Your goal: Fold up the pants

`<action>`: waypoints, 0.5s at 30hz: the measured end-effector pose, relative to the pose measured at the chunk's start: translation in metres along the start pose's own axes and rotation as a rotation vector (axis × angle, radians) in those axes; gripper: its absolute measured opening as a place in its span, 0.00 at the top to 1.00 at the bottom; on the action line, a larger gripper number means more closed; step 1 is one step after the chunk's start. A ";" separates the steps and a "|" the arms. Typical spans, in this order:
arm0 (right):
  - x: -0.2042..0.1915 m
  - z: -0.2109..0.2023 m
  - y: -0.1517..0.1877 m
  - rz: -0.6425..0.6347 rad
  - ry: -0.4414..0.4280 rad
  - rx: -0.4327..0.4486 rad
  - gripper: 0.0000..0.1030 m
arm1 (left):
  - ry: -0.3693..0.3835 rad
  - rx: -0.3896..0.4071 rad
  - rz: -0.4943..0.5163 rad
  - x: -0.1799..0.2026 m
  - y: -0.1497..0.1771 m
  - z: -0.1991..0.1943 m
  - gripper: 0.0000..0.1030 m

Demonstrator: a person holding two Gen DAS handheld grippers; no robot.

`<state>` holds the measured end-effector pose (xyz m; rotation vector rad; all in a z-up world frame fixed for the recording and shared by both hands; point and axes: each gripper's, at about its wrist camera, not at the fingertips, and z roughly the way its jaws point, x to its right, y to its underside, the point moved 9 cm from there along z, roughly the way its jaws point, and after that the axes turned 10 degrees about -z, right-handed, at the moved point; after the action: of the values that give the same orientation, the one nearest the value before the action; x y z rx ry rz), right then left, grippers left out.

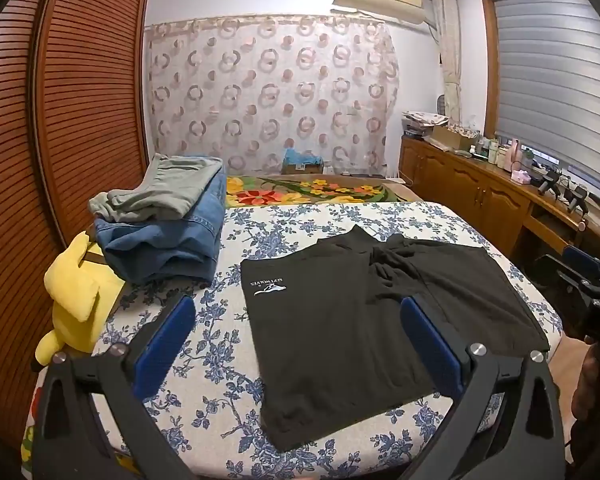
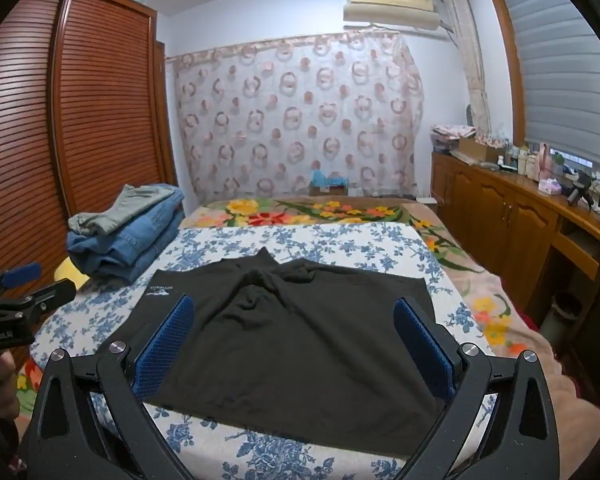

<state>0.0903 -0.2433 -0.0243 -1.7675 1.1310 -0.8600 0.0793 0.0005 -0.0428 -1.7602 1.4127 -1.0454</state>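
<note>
Black pants point(image 1: 340, 332) lie spread flat on the bed point(image 1: 204, 408), on a white sheet with blue flowers, near its front edge. A small white logo sits near their far left corner, and the cloth bunches into wrinkles around the middle of the far edge.

The left tool point(image 1: 298, 344) hangs above the near left part of the pants, tilted down, its blue pads point(image 1: 164, 344) standing wide apart with nothing gripped. One pad is over the bare sheet just left of the pants, the other over the black cloth.

The right tool point(image 2: 296, 346) hangs over the near middle of the pants, also tilted down and spread wide, holding nothing. Both its pads point(image 2: 424, 348) sit above the black cloth, which fills the gap between them.

Each tool shows at the edge of the other's view, so they are side by side.

A stack of folded jeans point(image 1: 164, 236) with a grey garment on top rests at the bed's far left corner, well apart from the pants, beside a yellow plush toy point(image 1: 76, 300).
</note>
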 end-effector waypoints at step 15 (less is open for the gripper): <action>-0.002 -0.001 -0.001 0.000 0.003 0.001 0.01 | 0.002 0.003 -0.002 -0.001 0.001 0.000 0.00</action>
<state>0.0891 -0.2420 -0.0231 -1.7656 1.1320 -0.8633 0.0789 0.0012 -0.0442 -1.7596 1.4105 -1.0500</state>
